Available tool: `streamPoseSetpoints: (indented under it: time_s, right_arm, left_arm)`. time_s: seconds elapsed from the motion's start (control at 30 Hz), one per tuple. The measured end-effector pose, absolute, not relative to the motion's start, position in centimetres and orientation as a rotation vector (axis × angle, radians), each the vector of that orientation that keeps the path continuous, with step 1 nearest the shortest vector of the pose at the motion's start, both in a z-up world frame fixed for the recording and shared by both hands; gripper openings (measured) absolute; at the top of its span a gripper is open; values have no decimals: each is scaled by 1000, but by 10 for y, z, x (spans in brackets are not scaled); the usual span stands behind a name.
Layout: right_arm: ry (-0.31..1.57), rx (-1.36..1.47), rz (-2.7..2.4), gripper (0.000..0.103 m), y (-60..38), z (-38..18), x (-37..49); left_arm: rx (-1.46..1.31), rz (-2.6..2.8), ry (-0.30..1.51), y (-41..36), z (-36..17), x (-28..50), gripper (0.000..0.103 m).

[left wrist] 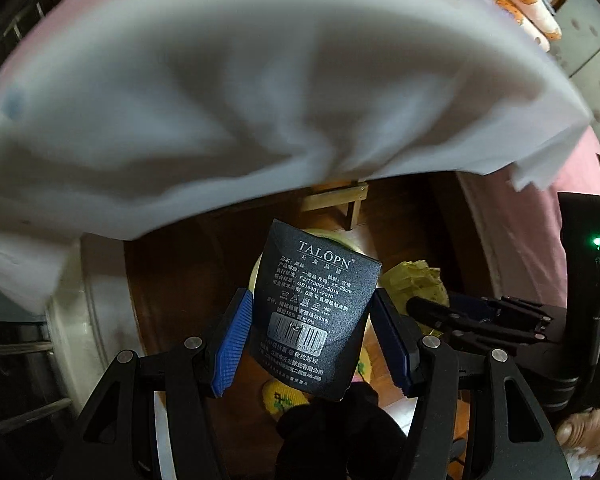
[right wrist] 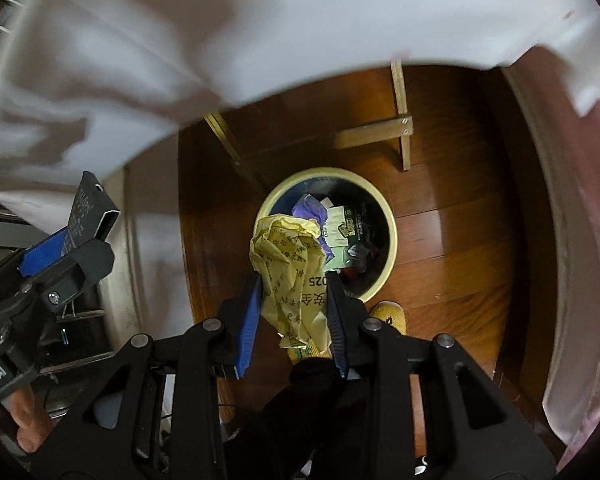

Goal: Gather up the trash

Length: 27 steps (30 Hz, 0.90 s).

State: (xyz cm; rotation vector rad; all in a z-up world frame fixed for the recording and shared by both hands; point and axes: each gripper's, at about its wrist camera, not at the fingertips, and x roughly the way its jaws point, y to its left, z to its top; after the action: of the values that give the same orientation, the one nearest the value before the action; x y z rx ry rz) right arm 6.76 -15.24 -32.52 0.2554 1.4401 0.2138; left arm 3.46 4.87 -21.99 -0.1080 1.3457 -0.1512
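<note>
My left gripper is shut on a black TALOPN cardboard sleeve, held upright above the floor. It also shows at the left of the right wrist view. My right gripper is shut on a crumpled yellow printed bag, held just above the near rim of a round cream trash bin. The bin stands on the wooden floor and holds paper and wrappers. The yellow bag also shows in the left wrist view.
A white cloth hangs over a table edge across the top of both views. Wooden table legs stand behind the bin. A pink-covered bed is at the right. Yellow slippers lie on the floor by the bin.
</note>
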Motion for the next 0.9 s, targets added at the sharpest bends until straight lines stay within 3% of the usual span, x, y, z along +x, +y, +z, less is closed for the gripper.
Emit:
streamPoseSetpoints:
  time_s: [0.4, 0.5, 0.57, 0.67, 0.9]
  right_arm:
    - [1489, 234, 204, 30, -155, -432, 84]
    - [1497, 230, 217, 32, -157, -446, 85]
    - [1493, 219, 227, 37, -156, -450, 86]
    - [1481, 214, 232, 55, -153, -450, 86]
    - [1447, 195, 236, 57, -145, -438, 87]
  left_arm:
    - [-123, -110, 1381, 28, -333, 49, 65]
    - [-135, -111, 1390, 27, -348, 49, 74]
    - [-138, -99, 1398, 28, -354, 48, 90]
    - [-137, -74, 1394, 35, -358, 43, 93]
    - [-135, -42, 1382, 52, -356, 35, 94]
